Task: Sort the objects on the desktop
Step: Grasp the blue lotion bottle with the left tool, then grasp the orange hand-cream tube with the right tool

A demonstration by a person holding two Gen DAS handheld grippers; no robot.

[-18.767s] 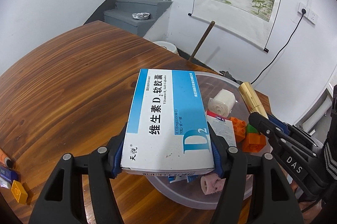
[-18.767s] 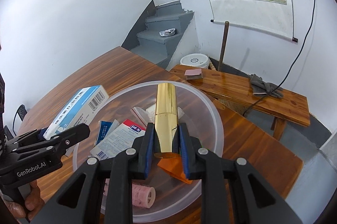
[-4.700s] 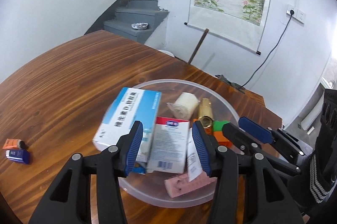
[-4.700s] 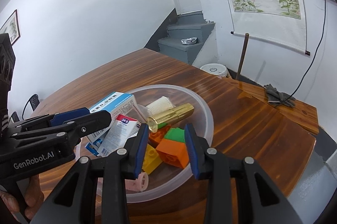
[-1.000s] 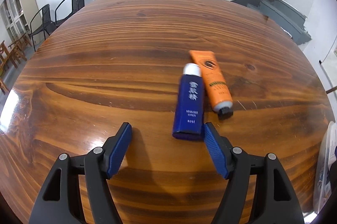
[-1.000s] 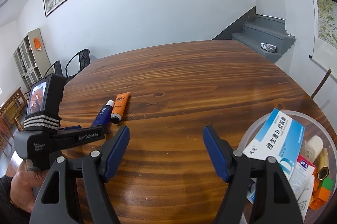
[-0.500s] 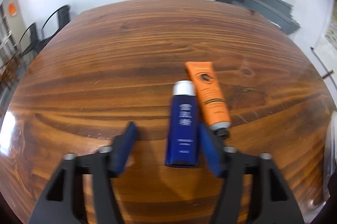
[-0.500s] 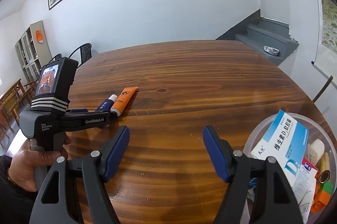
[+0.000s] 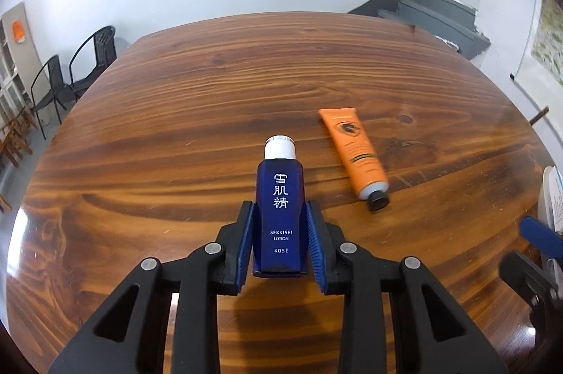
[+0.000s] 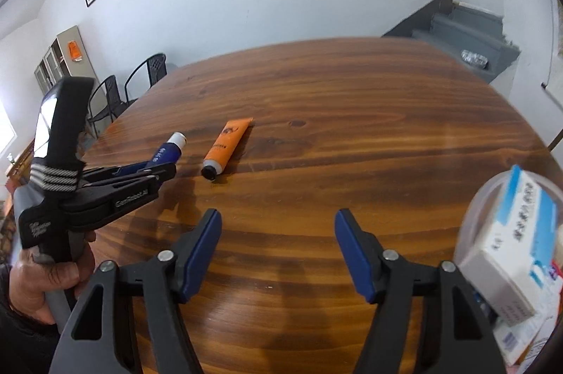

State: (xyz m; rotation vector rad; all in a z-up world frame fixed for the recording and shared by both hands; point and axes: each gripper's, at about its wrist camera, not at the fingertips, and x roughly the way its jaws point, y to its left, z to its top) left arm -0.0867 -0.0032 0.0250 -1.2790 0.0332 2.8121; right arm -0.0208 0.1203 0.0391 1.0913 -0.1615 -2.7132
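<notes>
My left gripper [image 9: 280, 240] is shut on a dark blue lotion bottle [image 9: 279, 205] with a white cap, holding its lower half just above the wooden table [image 9: 176, 113]. The bottle also shows in the right wrist view [image 10: 168, 153], in the left gripper [image 10: 155, 175]. An orange tube [image 9: 353, 149] with a black cap lies on the table to the right of the bottle; it also shows in the right wrist view [image 10: 227, 147]. My right gripper [image 10: 278, 251] is open and empty over the table, nearer than the tube.
A clear plastic bowl [image 10: 482, 198] at the right edge holds a blue and white medicine box [image 10: 517, 233] and other small packets. Black chairs [image 9: 84, 64] stand beyond the table's far left edge. Grey stairs [image 9: 440, 18] are at the back right.
My left gripper has closed on the blue bottle, which lay between its open fingers half a second ago. The right gripper has swung slightly left, still open.
</notes>
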